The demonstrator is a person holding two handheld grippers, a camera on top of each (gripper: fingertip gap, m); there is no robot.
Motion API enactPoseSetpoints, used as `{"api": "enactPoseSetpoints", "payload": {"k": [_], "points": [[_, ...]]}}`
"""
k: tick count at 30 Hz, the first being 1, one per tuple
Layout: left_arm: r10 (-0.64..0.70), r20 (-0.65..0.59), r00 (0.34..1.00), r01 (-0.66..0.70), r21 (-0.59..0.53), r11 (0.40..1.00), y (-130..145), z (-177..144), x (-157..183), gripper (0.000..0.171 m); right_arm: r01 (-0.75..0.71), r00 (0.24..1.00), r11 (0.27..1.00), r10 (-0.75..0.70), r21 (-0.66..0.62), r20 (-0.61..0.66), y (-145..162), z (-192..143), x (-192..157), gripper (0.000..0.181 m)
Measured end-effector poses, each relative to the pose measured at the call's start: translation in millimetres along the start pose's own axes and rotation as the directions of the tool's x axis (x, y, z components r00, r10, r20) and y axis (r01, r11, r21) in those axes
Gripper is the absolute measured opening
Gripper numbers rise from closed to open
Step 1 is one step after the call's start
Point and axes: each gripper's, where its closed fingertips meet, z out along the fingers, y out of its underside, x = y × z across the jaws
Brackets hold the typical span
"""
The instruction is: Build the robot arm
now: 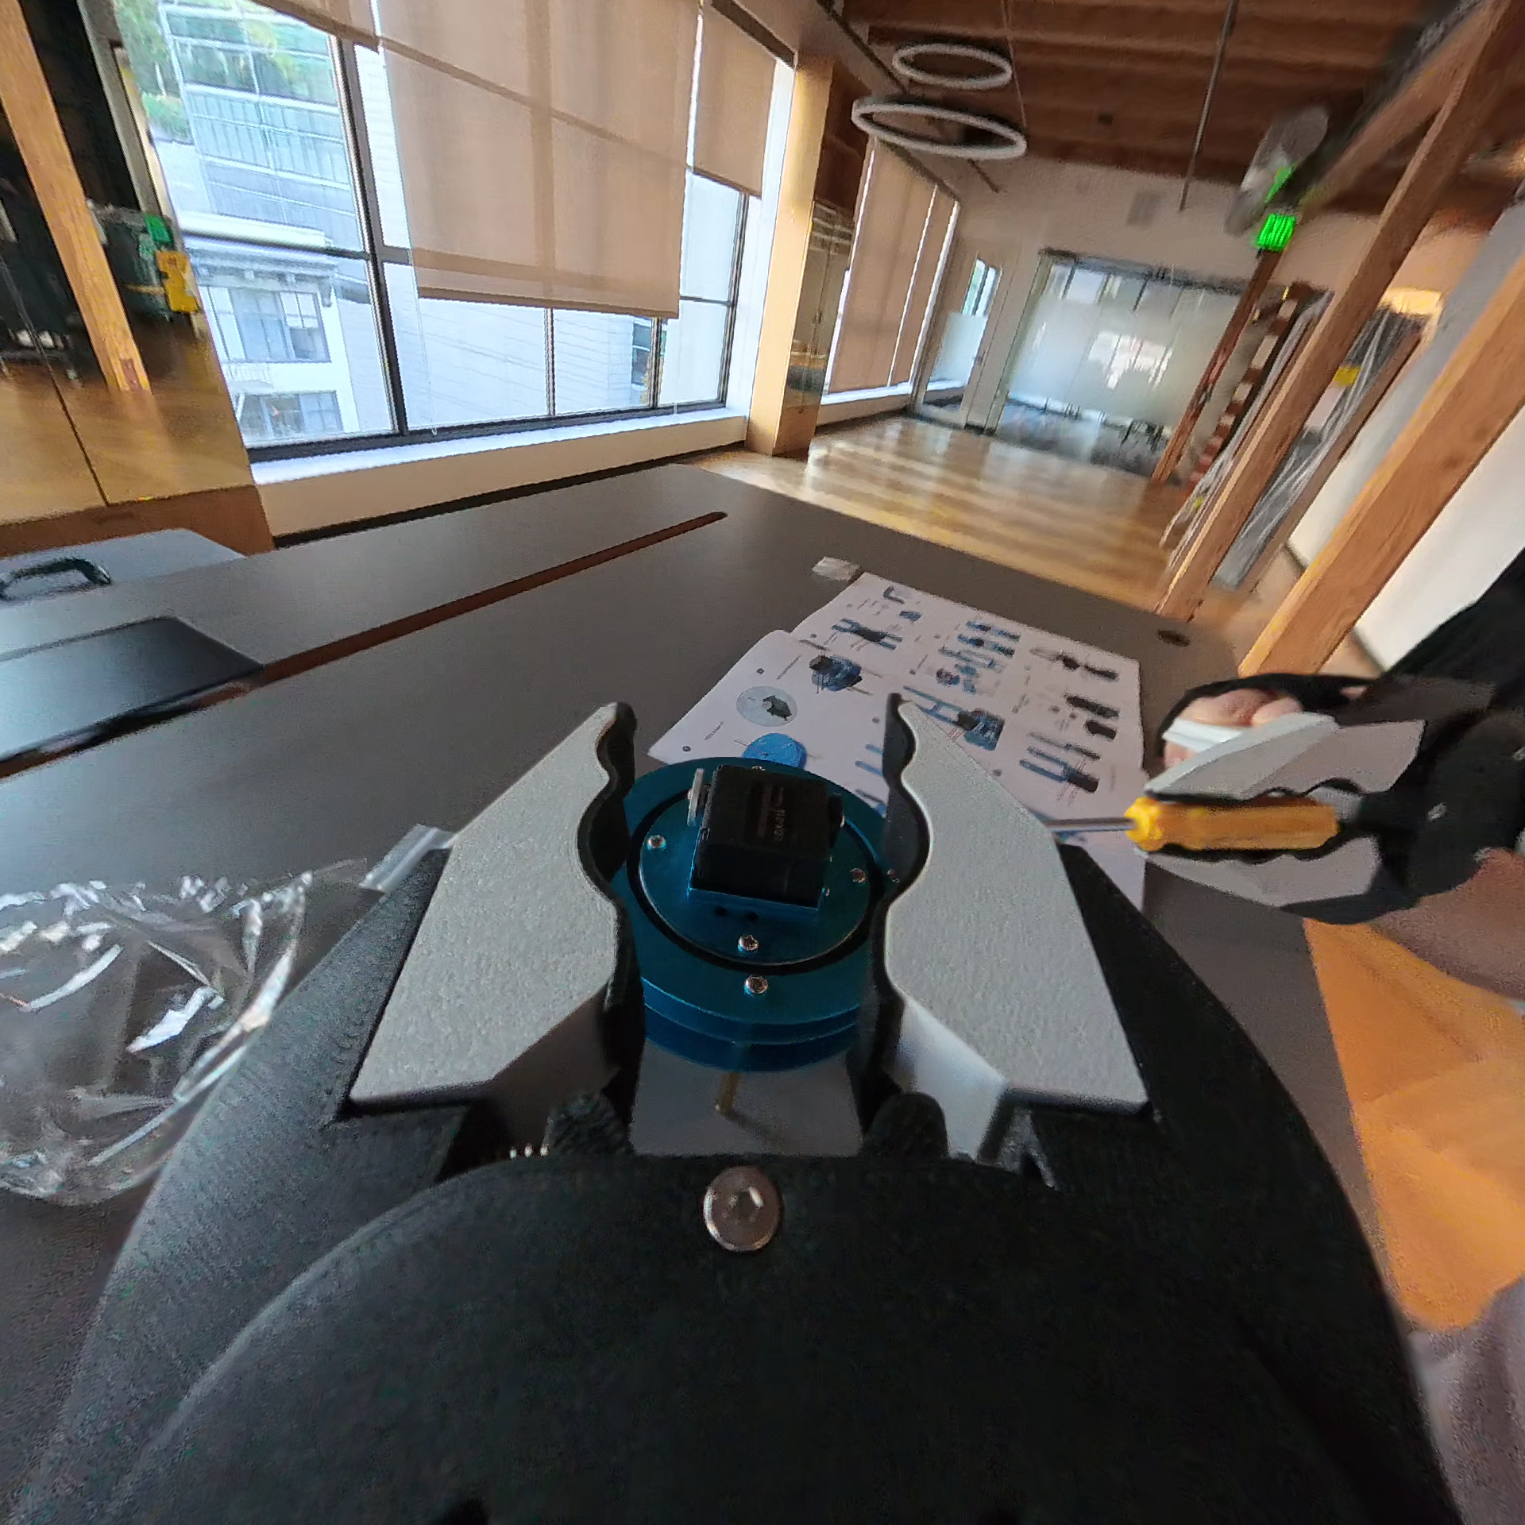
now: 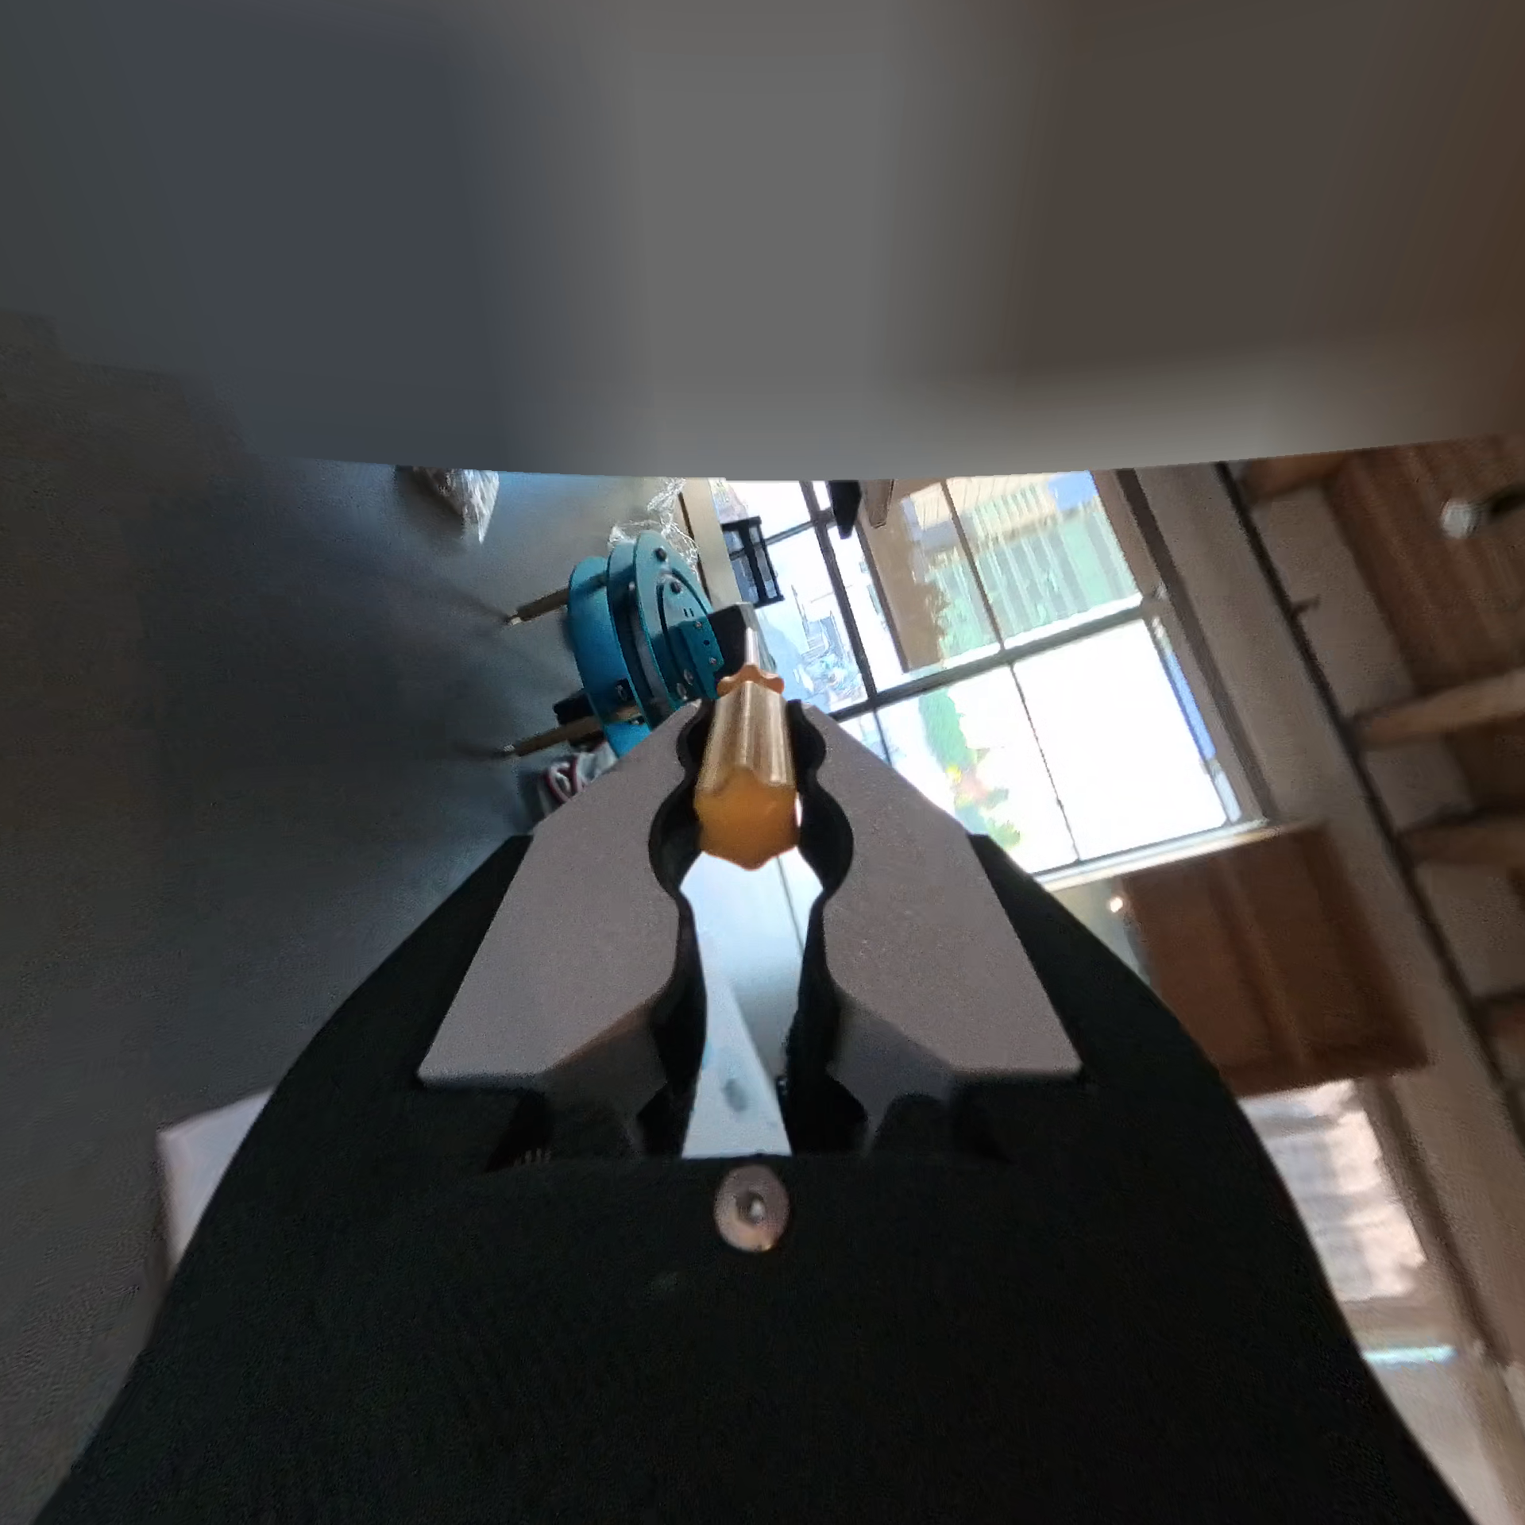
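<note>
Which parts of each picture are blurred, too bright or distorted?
Left wrist view: the blue disc held by the left gripper is sharp; the right edge, with the right gripper and screwdriver, is smeared; straight beams bend from the wide lens. Right wrist view: the top is a flat blur patch, the window is overexposed, the screwdriver handle stays clear.

1. The left wrist view sits low over the bench (image 1: 347, 743), looking level along its tongs (image 1: 751, 743) toward the windows.
2. The right wrist view is rolled sideways, close behind its tongs (image 2: 747, 718).
3. Both views share the blue round assembly (image 1: 743, 932) (image 2: 635, 635).
</note>
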Motion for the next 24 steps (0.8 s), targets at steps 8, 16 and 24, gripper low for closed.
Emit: {"api": "enactPoseSetpoints", "payload": {"k": [8,16,24], "points": [[-0.16,0.049,0.986,0.16,-0.01,0.987,-8.1,15.3,-25.7,0.065,0.322,0.946,0.941,-0.324,0.104,0.006,15.0,11.4,2.3,0.015],[-0.112,0.068,0.991,0.11,0.026,0.994,13.1,16.3,-32.1,0.067,0.181,0.981,0.98,-0.185,0.081,0.056,29.3,6.0,-6.8,0.015],[-0.182,-0.006,0.983,0.181,0.089,0.979,13.6,8.9,-38.3,0.071,0.191,0.981,0.982,-0.191,0.01,0.031,27.9,7.8,-5.1,0.015]]}}
